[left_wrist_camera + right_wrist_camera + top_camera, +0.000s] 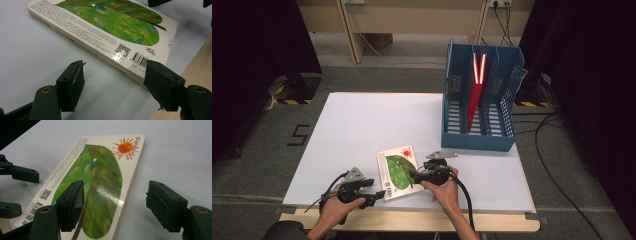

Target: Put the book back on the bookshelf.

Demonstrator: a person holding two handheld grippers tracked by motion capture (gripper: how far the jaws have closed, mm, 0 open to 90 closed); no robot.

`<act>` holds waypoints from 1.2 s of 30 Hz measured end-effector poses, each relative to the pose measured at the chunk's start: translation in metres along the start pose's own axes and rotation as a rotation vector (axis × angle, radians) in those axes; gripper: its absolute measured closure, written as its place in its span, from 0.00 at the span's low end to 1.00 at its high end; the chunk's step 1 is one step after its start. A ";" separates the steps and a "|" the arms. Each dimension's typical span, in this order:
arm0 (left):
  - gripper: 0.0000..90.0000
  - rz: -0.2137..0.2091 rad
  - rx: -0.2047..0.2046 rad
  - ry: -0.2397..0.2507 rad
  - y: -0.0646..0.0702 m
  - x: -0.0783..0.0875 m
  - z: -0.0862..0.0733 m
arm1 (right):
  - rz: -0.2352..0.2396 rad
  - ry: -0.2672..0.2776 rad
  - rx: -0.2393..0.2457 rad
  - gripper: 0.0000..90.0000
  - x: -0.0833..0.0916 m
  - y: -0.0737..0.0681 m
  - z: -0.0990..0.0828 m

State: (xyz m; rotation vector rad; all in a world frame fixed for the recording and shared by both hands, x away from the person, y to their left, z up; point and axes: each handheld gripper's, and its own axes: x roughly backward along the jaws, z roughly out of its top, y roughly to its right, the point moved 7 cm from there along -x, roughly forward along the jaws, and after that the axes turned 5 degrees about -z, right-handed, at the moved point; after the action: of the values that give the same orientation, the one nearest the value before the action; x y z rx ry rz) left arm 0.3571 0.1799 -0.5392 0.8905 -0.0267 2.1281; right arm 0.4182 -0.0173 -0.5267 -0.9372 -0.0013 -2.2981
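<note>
A picture book (398, 172) with a green leaf and an orange sun on its cover lies flat on the white table top near the front edge. My left gripper (373, 191) is at the book's near left corner. In the left gripper view the book (107, 27) has its barcode corner just in front of the right jaw, and the gripper (115, 72) stands open, its left jaw over bare table. My right gripper (414, 177) reaches in from the book's right side. It is open (116, 192) and straddles the long edge of the book (100, 182), one jaw over the cover.
A blue file rack (479, 100) stands at the table's back right, with a red book (474, 95) upright in its middle slot. White table surface (362, 130) stretches to the left and behind the book. The wooden front edge (190, 75) is close by. Cables lie on the floor at right.
</note>
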 end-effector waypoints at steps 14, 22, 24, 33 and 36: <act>0.31 0.051 0.002 -0.010 -0.010 0.002 0.001 | 0.014 -0.036 0.000 0.43 -0.006 -0.003 -0.002; 0.31 0.058 -0.024 -0.027 -0.008 -0.001 0.001 | 0.036 -0.070 0.011 0.45 -0.011 -0.009 -0.006; 0.31 0.057 -0.023 -0.026 -0.008 -0.001 0.000 | 0.028 -0.077 0.019 0.44 -0.013 -0.009 -0.008; 0.31 0.062 -0.033 -0.030 -0.008 -0.001 0.000 | 0.058 -0.042 -0.071 0.52 -0.008 -0.006 -0.004; 0.31 0.064 -0.033 -0.031 -0.008 -0.001 0.000 | 0.062 -0.030 -0.079 0.52 -0.006 -0.006 -0.003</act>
State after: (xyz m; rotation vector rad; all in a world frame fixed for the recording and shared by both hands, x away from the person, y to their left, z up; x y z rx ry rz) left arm 0.3629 0.1841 -0.5420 0.9135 -0.1071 2.1666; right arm 0.4165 -0.0097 -0.5316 -0.9974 0.1047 -2.2404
